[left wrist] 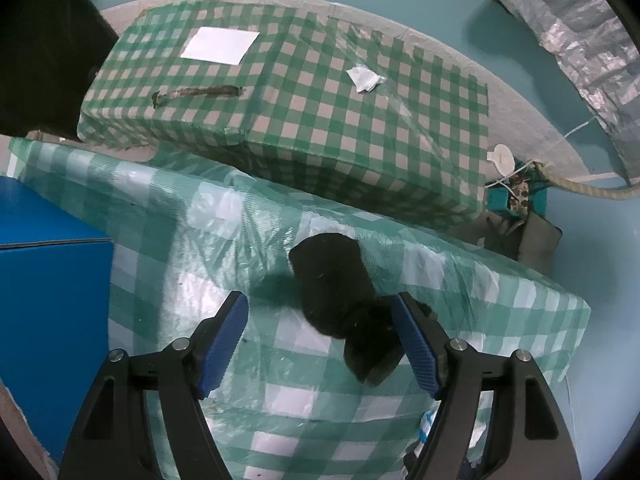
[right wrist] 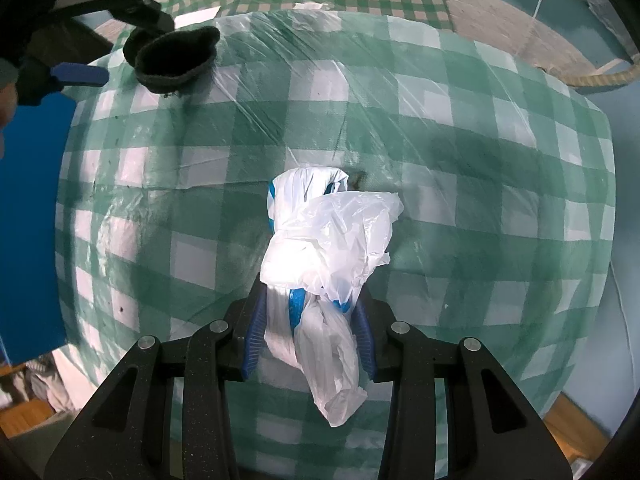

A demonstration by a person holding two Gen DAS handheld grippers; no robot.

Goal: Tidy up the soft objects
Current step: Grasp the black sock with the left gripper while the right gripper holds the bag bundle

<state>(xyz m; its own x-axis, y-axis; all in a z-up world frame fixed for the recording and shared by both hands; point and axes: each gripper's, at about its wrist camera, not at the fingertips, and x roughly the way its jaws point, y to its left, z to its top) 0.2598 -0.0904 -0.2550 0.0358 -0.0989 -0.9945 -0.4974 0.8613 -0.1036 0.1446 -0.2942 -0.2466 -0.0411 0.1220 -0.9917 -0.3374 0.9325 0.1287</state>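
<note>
Hanging spread over the black sock, the left gripper grips nothing — a grasp seems intended; the right gripper is clamped on the white plastic bag.

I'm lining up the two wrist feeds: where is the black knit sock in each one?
Left wrist: the black sock lies low centre on the checked cloth, against the right pad of the open left gripper.
Right wrist: the same sock sits top left, far from the right gripper and its white plastic bag.
Shared landmark: the blue box, at the left edge of both.
</note>
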